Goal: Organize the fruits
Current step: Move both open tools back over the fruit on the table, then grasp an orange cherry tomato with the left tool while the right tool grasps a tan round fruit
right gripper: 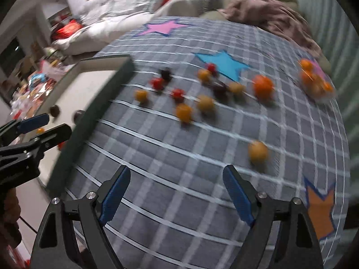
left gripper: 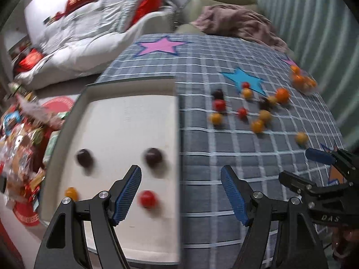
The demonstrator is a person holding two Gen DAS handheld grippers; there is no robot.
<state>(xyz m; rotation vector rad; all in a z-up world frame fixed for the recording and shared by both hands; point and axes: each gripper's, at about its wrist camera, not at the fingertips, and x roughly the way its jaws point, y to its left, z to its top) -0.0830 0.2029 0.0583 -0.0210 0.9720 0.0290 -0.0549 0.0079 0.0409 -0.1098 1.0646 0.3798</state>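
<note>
Both grippers — left gripper (left gripper: 180, 192), right gripper (right gripper: 176, 194) — fingers spread, empty; blurred fruits (right gripper: 205, 104) seemingly scattered.

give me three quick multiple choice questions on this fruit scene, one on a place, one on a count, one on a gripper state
1. Where does the white tray sit?
A. on the pink star
B. at the cloth's left edge
C. on the sofa

2. How many fruits lie in the tray?
A. four
B. one
C. nine

3. How does the right gripper stand?
A. shut on a red fruit
B. shut, empty
C. open, empty

Answers:
1 B, the checked cloth lies to its right.
2 A, two dark fruits, a red fruit, a yellow fruit.
3 C, only cloth shows between its fingers.
</note>
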